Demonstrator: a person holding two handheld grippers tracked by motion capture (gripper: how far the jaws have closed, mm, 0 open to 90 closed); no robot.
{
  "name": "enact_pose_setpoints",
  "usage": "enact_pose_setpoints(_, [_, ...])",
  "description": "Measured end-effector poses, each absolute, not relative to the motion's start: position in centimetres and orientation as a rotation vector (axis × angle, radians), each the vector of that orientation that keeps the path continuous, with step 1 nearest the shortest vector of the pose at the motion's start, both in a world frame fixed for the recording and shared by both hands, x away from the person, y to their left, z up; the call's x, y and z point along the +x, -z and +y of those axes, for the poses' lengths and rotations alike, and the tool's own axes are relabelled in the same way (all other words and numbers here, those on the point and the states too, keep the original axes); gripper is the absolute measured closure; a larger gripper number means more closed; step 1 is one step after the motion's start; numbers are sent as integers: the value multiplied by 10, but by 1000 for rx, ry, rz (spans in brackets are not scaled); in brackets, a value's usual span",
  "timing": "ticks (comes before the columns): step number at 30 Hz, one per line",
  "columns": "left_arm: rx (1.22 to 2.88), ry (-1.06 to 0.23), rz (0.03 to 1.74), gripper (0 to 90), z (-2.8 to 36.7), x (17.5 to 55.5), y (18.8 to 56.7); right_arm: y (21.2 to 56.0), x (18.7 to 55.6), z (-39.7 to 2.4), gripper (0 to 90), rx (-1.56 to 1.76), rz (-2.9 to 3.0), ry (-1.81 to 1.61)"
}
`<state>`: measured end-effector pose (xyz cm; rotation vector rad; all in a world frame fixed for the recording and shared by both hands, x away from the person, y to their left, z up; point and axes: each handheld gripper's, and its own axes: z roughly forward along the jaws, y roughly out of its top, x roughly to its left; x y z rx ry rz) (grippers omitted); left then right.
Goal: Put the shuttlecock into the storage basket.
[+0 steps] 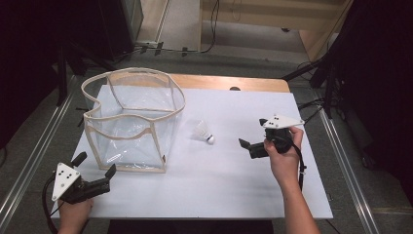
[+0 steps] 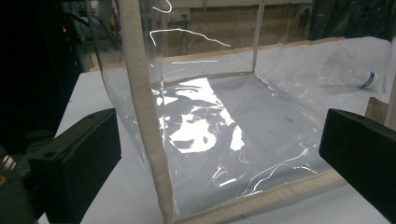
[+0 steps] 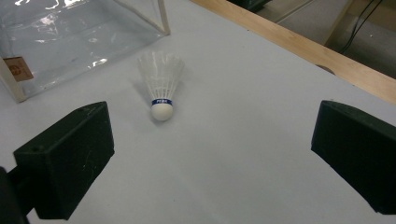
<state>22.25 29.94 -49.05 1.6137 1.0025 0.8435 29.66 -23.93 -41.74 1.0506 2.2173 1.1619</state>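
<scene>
A white feather shuttlecock (image 1: 202, 131) with a blue band lies on its side on the white table (image 1: 234, 185). It is just right of a clear plastic box (image 1: 131, 122) with cream trim, open at the top. My left gripper (image 1: 96, 164) stands open at the box's near left corner, with the cream corner post (image 2: 144, 116) between its jaws but not touched. My right gripper (image 1: 248, 146) is open and points left at the shuttlecock (image 3: 161, 84), a short way from it. Through the box wall the shuttlecock (image 2: 348, 72) shows faintly.
A wooden strip (image 1: 229, 82) runs along the table's far edge. Dark stands and cables (image 1: 311, 73) sit on the floor behind and to the sides. A small label (image 3: 17, 69) is on the box's lower corner.
</scene>
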Motion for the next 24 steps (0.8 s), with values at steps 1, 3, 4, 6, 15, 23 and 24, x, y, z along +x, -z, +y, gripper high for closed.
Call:
enact_pose_setpoints(1, [1614,-843,1003,0,299,223,491,417,298,-237,0,1046,2224,-1153])
enact_pose_setpoints(3, [1614,-844,1003,0,299,223,491,415,305,-231,0,1034,2239,-1149])
enact_pose_setpoints(4, [1614,-843,1003,0,299,223,491,415,305,-231,0,1034,2239,-1149])
enact_pose_setpoints(6, [1614,-843,1002,0,300,222,490,414,308,-227,0,1026,2254,-1143])
enact_pose_setpoints(15, [1614,-839,1000,0,300,223,490,411,323,-209,0,1014,2308,-1112])
enact_pose_setpoints(23, [1614,-836,1000,0,300,223,490,408,335,-194,0,993,2351,-1078])
enact_pose_setpoints(24, [1615,-836,1000,0,300,223,490,408,336,-192,0,990,2356,-1076])
